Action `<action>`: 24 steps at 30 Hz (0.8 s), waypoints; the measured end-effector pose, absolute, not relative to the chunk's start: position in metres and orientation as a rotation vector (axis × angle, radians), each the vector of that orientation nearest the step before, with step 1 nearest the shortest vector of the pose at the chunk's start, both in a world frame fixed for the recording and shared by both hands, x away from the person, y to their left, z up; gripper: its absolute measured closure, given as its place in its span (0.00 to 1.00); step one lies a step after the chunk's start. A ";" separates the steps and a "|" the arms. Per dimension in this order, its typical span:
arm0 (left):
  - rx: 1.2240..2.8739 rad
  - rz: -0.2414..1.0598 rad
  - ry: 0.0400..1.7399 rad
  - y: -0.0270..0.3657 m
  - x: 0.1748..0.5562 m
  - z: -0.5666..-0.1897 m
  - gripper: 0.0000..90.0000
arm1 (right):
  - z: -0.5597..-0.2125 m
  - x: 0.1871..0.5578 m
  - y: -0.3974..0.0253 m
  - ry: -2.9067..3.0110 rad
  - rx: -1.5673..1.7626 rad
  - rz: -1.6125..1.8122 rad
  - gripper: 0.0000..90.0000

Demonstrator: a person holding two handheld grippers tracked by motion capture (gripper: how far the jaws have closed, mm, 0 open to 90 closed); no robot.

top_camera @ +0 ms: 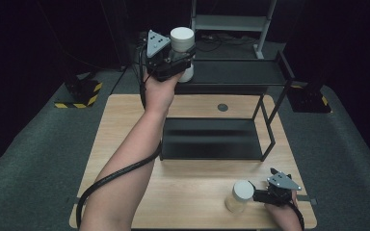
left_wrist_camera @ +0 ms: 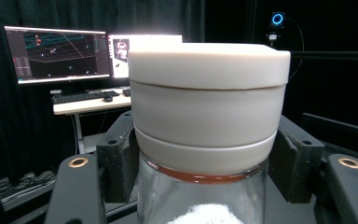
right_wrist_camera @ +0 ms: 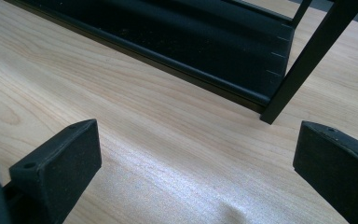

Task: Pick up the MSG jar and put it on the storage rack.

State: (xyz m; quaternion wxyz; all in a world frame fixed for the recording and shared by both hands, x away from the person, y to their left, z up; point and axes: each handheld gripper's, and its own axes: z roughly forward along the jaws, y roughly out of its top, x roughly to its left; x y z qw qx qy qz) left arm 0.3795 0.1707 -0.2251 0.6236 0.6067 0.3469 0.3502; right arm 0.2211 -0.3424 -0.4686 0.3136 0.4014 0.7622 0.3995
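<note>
The left gripper clamps a white-lidded jar just under its lid, held up at the top shelf of the black rack, at 12 o'clock. It looks nearly placed, not yet released. The right gripper, jaws spread wide, sits beside a second jar at 5 o'clock on the table, which probably goes next.

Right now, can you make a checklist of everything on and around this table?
Surface: wooden table, bare wood at the front.
Job's things: two white-lidded jars; one jar held up by the rack's top shelf, the other jar on the table.
Clutter: nothing seen.
Grippers: left gripper shut on the raised jar; right gripper open, beside the table jar.
Cables: black cable along the left arm.
Surroundings: monitors, keyboard desk, dark curtains.
</note>
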 end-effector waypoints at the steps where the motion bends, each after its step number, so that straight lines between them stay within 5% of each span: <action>1: 1.396 0.809 0.796 0.170 0.380 -0.224 0.39 | -0.468 0.221 -0.342 2.011 1.058 1.051 0.00; 24: 1.398 0.811 0.801 0.167 0.381 -0.230 0.39 | -0.469 0.221 -0.342 2.013 1.052 1.049 0.00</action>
